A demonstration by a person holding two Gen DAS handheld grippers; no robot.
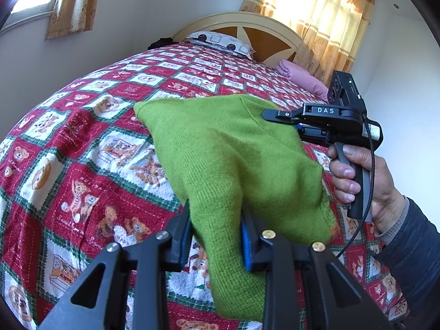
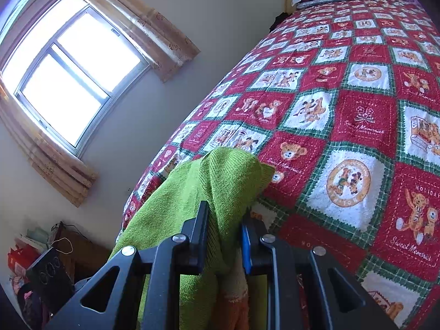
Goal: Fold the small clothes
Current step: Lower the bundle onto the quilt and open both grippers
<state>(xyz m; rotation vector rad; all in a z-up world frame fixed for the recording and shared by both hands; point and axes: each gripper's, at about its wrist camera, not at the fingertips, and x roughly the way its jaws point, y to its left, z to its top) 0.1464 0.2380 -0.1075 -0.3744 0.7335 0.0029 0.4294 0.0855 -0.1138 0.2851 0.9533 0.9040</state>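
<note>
Up close, the left gripper [image 1: 217, 236] has its two blue-padded jaws closed on a bunch of the green sweater [image 1: 228, 151], which hangs lifted above the bedspread [image 1: 82, 143]. Just beside it, the right gripper [image 1: 277, 117], held in a person's right hand [image 1: 354, 181], clamps the sweater's other edge; from its own camera the right gripper [image 2: 224, 236] shows knit fabric pinched between the jaws, with the green sweater [image 2: 220, 181] draping down to the left. Stretched between the two grippers, the garment is above the near part of the bed. Farther off, the red, white and green bear-print bedspread runs to a patterned pillow [image 1: 220, 41] and a pink cloth [image 1: 299, 77] by the wooden headboard [image 1: 261, 35]. Curtains [image 1: 321, 19] glow at the window beyond.
</note>
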